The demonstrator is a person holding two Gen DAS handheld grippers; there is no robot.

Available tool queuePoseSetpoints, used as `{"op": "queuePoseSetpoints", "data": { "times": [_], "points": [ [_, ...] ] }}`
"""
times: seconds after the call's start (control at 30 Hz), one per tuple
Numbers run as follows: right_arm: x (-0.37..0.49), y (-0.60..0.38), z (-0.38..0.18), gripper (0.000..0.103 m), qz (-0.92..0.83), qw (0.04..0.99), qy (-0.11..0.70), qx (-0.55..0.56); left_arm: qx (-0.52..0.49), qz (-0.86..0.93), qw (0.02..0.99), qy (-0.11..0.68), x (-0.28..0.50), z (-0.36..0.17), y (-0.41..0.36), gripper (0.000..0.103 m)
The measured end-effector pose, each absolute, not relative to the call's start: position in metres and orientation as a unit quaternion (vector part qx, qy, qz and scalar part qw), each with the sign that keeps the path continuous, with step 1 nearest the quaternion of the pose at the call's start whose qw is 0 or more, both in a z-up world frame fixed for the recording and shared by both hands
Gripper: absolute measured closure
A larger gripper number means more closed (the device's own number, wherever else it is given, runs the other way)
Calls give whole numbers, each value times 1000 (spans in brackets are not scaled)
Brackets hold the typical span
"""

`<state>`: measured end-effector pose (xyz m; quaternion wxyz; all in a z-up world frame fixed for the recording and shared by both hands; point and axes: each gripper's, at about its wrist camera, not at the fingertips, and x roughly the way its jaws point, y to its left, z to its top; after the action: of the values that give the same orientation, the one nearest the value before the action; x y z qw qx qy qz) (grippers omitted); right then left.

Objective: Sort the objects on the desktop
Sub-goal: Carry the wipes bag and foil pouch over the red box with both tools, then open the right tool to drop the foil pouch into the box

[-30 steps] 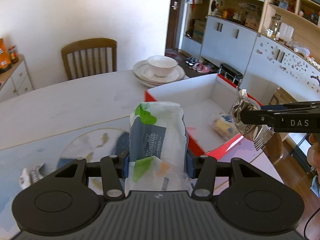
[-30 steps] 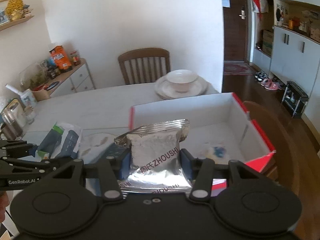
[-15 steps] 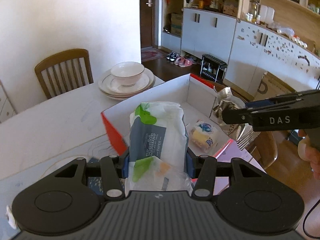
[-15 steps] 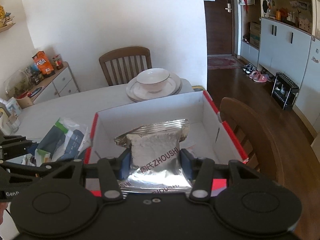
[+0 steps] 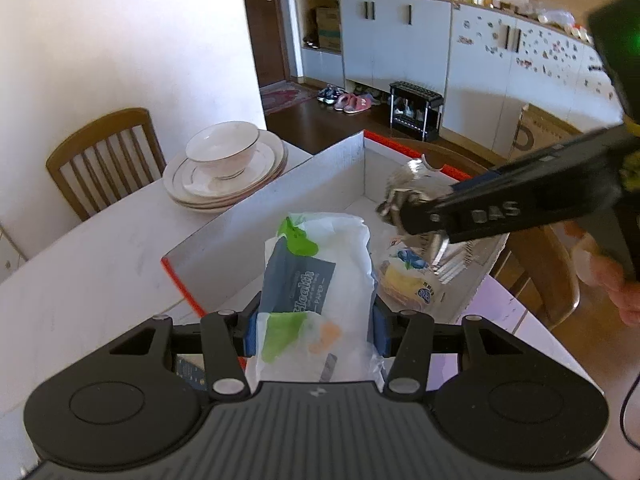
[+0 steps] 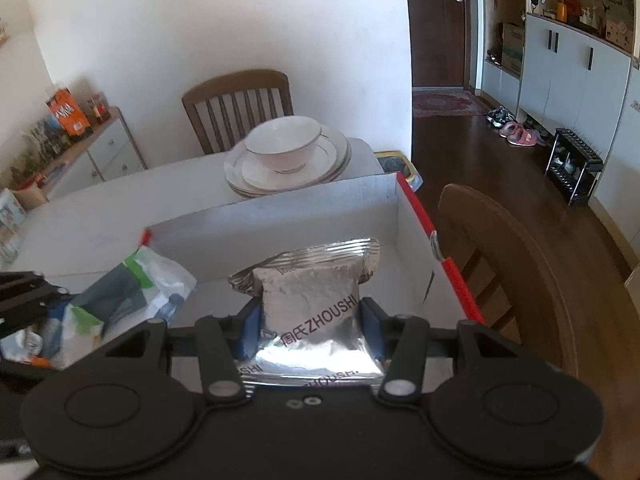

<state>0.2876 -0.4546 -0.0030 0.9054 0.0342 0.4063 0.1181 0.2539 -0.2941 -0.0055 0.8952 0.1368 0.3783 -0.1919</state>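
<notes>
Left gripper (image 5: 314, 326): clamped on tissue pack (image 5: 316, 280), held above near-left part of box (image 5: 280, 196).
Right gripper (image 6: 310, 328): closed on foil packet (image 6: 312, 304), angled down over the box interior.
Snack bag (image 5: 412, 284): lying on box floor.
Bowl (image 6: 286, 146): on stacked plates (image 6: 332, 168), behind box.

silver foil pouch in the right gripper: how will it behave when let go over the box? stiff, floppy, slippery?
The foil pouch looks puffy and crinkled, so probably light and soft, denting under the right gripper. Its shiny film suggests it could be slippery. Released over the box, it would likely drop flat rather than roll.
</notes>
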Motion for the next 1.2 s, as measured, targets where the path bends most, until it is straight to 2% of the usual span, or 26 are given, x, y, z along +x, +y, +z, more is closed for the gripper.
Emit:
{"op": "queuePoseSetpoints", "data": {
  "times": [0.53,0.83,1.2],
  "points": [
    [357,-423,-42,52,105,875,472,-28,155,-218,847,460,286,-57,-320,53],
    [385,-406,-60,52,94,850,517,-42,105,-217,842,483,289,-59,-313,53],
    [394,-398,-71,50,97,832,544,-47,107,-221,833,495,293,-59,-313,52]
  ]
}}
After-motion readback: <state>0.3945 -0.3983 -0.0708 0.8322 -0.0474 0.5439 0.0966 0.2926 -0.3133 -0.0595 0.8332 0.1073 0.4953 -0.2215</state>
